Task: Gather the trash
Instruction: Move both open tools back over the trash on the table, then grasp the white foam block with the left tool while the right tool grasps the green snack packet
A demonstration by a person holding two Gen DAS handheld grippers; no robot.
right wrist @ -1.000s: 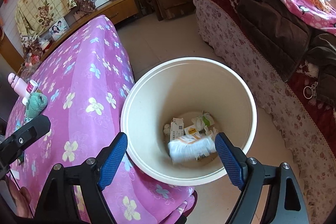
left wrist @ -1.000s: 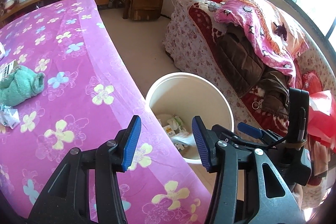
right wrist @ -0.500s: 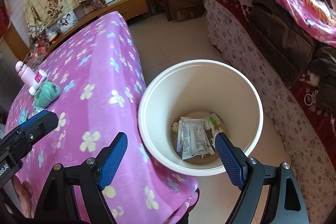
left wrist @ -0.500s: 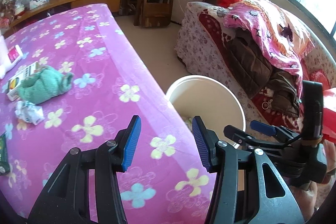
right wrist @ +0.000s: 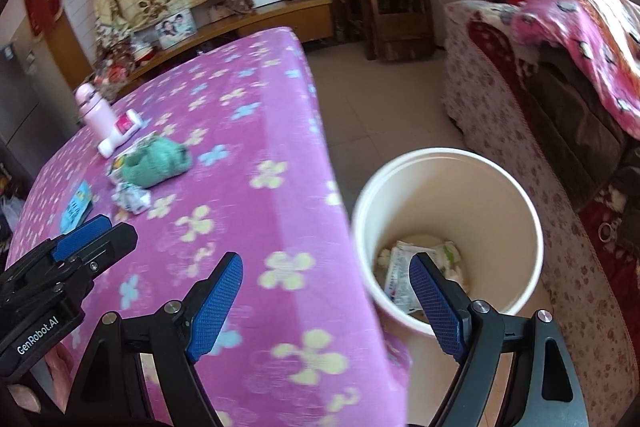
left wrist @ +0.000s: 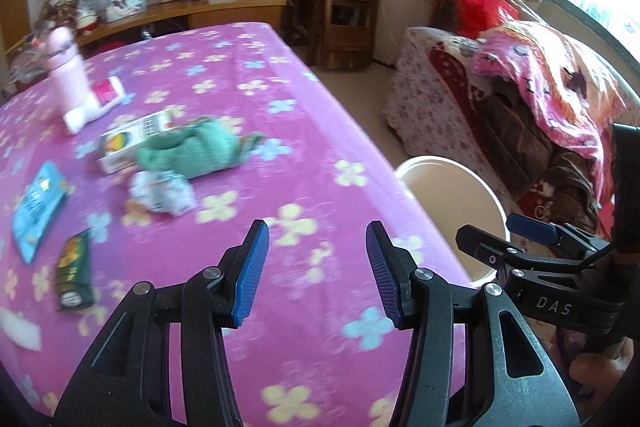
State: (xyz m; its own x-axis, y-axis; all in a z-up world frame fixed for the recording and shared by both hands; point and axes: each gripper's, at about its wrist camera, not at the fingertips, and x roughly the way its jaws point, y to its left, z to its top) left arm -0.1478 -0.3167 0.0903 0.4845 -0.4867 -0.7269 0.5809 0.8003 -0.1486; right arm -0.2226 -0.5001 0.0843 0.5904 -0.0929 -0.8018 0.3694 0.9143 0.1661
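**Some trash binned, more left on the table**

Both grippers are empty. The left gripper (left wrist: 317,269) has its jaws set wide apart, nothing between them, and hovers over the near part of the table (left wrist: 328,131). The right gripper (right wrist: 326,301) is also spread wide and holds nothing; it sits over the table's edge, with the bin (right wrist: 520,195) just beyond its right finger.

The bin stands on the floor, tight against the table's side. Its bottom already holds a few wrappers (right wrist: 404,267), so part of the job looks done. It is far from full.

What seems left lies on the table's far-left part: a paper wad (left wrist: 162,191), a blue packet (left wrist: 38,205), a green packet (left wrist: 74,273) and a white scrap (left wrist: 18,331) at the left border. A green cloth (left wrist: 192,151) lies on a small box (left wrist: 132,143), with a tube (left wrist: 96,103) and a pink bottle (left wrist: 66,65) behind; whether these count as trash I cannot tell.

The wad is the nearest piece to the left gripper, with bare cloth between them, so the approach looks open. The cloth touches the wad's far side, so a grab may snag it. The table edge drops to the bin, giving a short carry. A sofa (right wrist: 520,99) stands close behind the bin, narrowing the floor there.
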